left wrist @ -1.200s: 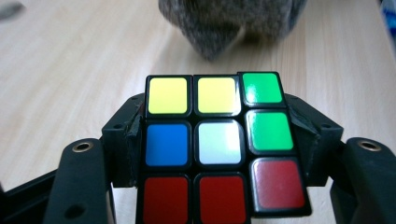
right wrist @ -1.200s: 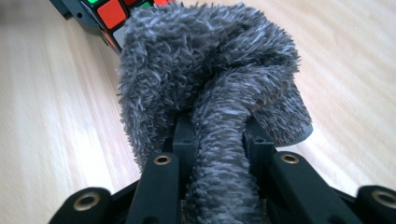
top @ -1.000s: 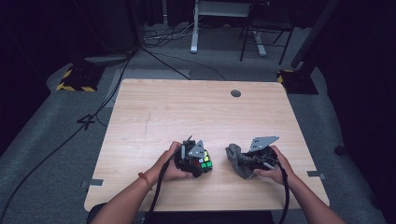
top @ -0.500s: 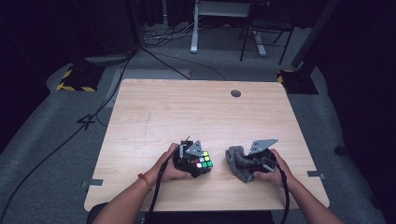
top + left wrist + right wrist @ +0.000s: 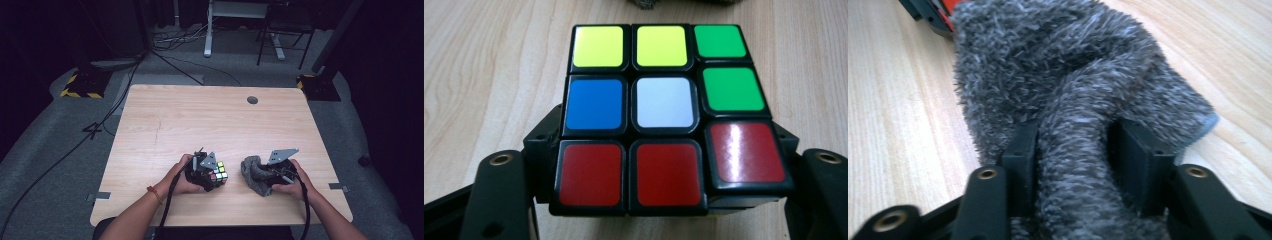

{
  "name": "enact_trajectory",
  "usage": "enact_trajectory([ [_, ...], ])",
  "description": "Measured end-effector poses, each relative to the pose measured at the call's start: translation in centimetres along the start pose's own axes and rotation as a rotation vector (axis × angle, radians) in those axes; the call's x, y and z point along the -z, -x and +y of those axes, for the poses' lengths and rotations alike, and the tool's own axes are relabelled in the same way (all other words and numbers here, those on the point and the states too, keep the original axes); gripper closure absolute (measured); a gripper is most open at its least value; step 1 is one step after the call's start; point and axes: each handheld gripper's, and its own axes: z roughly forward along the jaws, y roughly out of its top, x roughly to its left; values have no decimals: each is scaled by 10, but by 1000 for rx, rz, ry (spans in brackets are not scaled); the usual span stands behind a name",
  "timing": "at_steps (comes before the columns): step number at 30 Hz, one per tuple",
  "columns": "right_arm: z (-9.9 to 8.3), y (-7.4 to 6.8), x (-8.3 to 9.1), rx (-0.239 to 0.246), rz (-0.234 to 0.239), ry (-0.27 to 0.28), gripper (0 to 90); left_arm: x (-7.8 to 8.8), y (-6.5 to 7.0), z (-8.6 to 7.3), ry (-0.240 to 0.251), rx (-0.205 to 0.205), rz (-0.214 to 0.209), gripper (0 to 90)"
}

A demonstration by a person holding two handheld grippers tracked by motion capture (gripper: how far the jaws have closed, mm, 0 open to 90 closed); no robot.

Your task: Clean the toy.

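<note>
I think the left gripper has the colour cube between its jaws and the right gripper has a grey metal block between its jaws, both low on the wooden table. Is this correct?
Not quite: the right gripper has a fuzzy grey cloth between its jaws, not a metal block, as the right gripper view shows. The left gripper does have the colour cube between its jaws, on the wooden table.

both forearms come in from the near edge of the high view and lie low, angled inward. the left hand (image 5: 182, 179) wraps its left gripper (image 5: 212, 175) from the left side; the right hand (image 5: 295, 180) cups the right gripper (image 5: 260, 176) from the right. the two grippers point toward each other, near but apart. both sets of jaws have just been opening, each with something between them, the right pair standing wider.
</note>
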Motion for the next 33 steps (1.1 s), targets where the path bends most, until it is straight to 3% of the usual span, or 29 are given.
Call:
enact_trajectory([
  [5,1,1,5,1,-6,15,410,5,2,0,11,-2,34,237],
  [7,3,-1,7,12,-30,17,369,9,2,0,12,-4,47,226],
  [13,6,-5,13,30,-59,35,281,17,4,-1,12,4,48,163],
  [22,14,-13,28,78,-86,49,248,32,14,0,-2,-27,96,161],
  [27,17,-16,35,103,-104,35,248,43,15,-9,-17,-12,125,164],
  [33,12,-19,42,135,-129,-12,246,59,16,-24,-40,-4,194,166],
])
